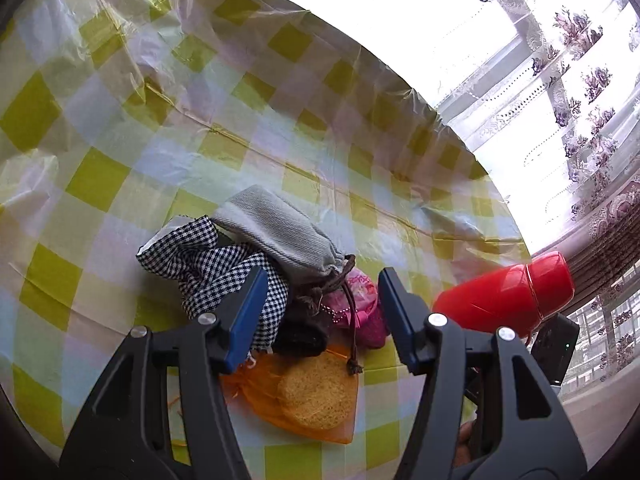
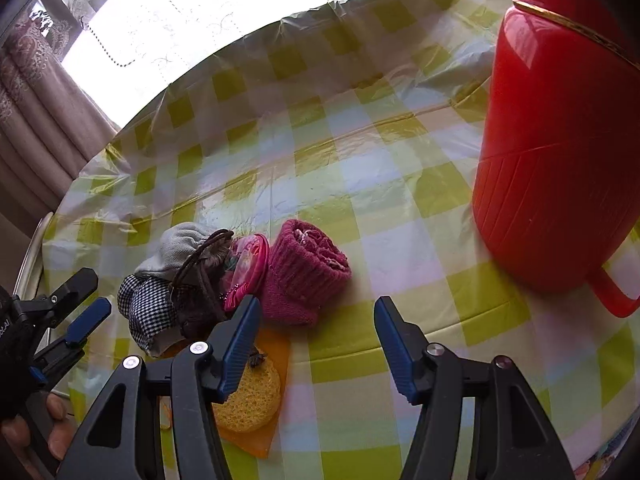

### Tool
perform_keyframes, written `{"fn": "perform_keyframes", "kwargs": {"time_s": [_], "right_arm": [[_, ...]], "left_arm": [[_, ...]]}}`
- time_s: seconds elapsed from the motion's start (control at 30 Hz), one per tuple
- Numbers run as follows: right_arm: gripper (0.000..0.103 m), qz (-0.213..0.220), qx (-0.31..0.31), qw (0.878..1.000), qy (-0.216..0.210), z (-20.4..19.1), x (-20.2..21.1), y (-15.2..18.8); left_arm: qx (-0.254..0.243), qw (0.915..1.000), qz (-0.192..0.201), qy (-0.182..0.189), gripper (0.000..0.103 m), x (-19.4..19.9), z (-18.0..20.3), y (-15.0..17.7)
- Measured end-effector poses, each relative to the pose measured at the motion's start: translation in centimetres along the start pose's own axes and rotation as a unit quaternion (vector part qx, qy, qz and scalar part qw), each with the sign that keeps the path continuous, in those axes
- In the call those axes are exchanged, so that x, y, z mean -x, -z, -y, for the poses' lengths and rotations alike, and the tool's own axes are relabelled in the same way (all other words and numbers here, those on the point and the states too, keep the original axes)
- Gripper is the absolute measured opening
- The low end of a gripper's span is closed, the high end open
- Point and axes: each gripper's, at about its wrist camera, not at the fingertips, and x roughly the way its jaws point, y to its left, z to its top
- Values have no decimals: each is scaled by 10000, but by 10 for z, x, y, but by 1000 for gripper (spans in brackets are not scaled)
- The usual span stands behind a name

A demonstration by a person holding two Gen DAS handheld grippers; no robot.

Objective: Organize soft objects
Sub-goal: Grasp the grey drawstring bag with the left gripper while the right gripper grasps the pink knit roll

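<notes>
Both tools hang above the table with nothing in their grasp. The left gripper [image 1: 324, 312] has its jaws parted about halfway, empty, framing the heap from above; the right gripper [image 2: 316, 336] is likewise part open and empty, over bare cloth just at 3 o'clock of the heap.

Nearest, at 6 o'clock of the heap, lies an orange organza pouch [image 1: 344, 428] with a round yellow sponge [image 1: 316, 392] inside. Beyond it, touching one another: a houndstooth cloth [image 1: 208, 268] at 9 o'clock, a dark brown drawstring bag [image 1: 304, 332] in the middle, a pink coin purse [image 2: 246, 268], and a rolled magenta knit [image 2: 306, 272] at 3 o'clock. Farthest, at 12 o'clock, a grey herringbone pouch [image 1: 276, 232] leans on the pile.

My reading: the soft things look already gathered into one tight cluster on the checked tablecloth [image 2: 360, 160] (the red thermos jug [image 2: 560, 140] stands well apart), so the gathering seems largely done. What may remain is tidying.
</notes>
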Motion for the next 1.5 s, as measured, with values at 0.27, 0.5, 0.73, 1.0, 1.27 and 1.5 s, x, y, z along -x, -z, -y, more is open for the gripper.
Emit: {"fn": "perform_keyframes", "kwargs": {"time_s": [0.27, 0.5, 0.73, 1.0, 1.27, 1.5], "right_arm": [[60, -104, -412, 9988, -238, -1, -32, -13], [63, -268, -612, 9976, -193, 5, -58, -13], [64, -150, -428, 9989, -110, 4, -68, -16], [55, -79, -85, 9999, 3, -2, -73, -20], [32, 58, 148, 9999, 8, -4, -63, -17], [31, 261, 120, 9995, 115, 5, -41, -12]], "left_arm": [[-166, 9982, -202, -533, 83, -51, 0, -34], [-743, 9861, -816, -1242, 89, -102, 2, -37], [-1326, 9731, -978, -1607, 77, -118, 5, -23], [-1718, 9704, -779, -1508, 41, -106, 15, -19], [-1672, 9774, -454, -1208, 18, -90, 23, -27], [-1630, 9811, -300, -996, 8, -76, 29, -28]]}}
